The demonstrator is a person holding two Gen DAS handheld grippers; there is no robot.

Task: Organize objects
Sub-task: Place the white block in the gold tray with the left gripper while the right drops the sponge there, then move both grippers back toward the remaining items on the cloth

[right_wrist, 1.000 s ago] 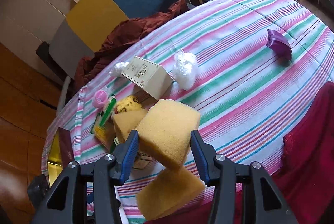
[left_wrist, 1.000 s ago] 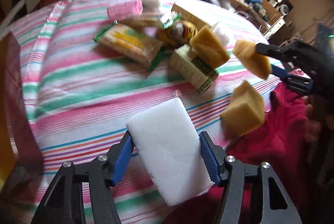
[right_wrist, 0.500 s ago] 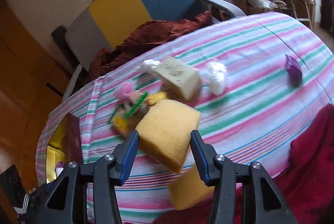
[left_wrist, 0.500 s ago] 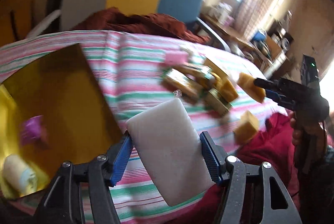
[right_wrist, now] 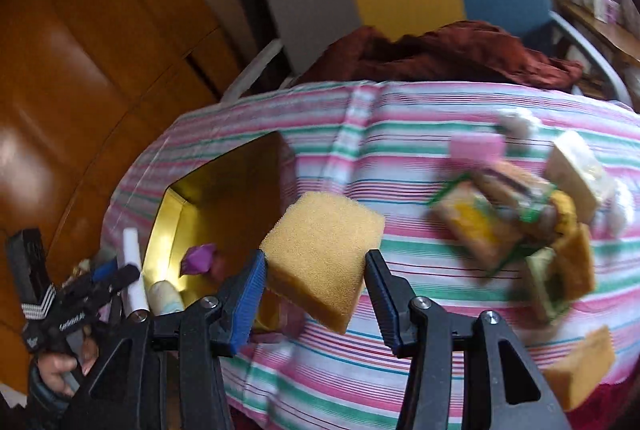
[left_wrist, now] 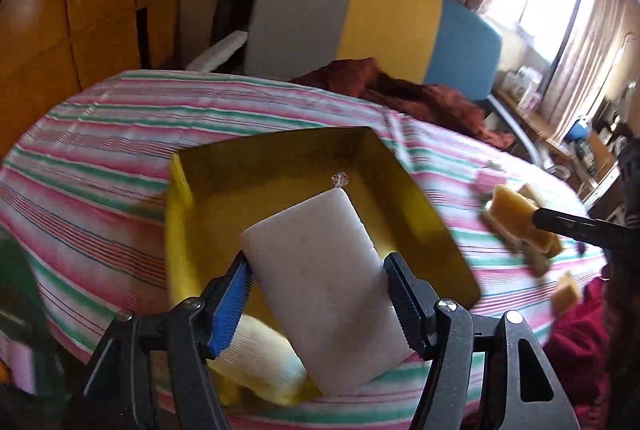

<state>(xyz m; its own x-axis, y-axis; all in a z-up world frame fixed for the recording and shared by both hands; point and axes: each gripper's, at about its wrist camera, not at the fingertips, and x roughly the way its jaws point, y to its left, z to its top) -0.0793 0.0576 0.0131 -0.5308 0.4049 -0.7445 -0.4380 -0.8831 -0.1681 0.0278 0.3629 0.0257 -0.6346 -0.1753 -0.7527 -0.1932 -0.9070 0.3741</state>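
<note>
My left gripper (left_wrist: pixel 318 292) is shut on a white foam block (left_wrist: pixel 324 286) and holds it over the near end of an open gold box (left_wrist: pixel 280 165) on the striped table. The block and gripper also show in the right wrist view (right_wrist: pixel 134 276) at the box's near left edge. My right gripper (right_wrist: pixel 316 274) is shut on a yellow sponge (right_wrist: pixel 322 250), held in the air just right of the gold box (right_wrist: pixel 224 189). The sponge also shows in the left wrist view (left_wrist: pixel 516 222).
Inside the box lie a purple wrapped item (right_wrist: pixel 198 258) and a pale roll (right_wrist: pixel 166 296). A pile of packets, boxes and sponges (right_wrist: pixel 520 222) lies at the table's right. A loose sponge (right_wrist: pixel 580 366) sits at the near edge by red cloth. A chair (left_wrist: pixel 360 25) stands behind.
Both grippers have swung left, away from the pile. The white block has come from open tablecloth to over the gold box. The yellow sponge has come up beside the box.
</note>
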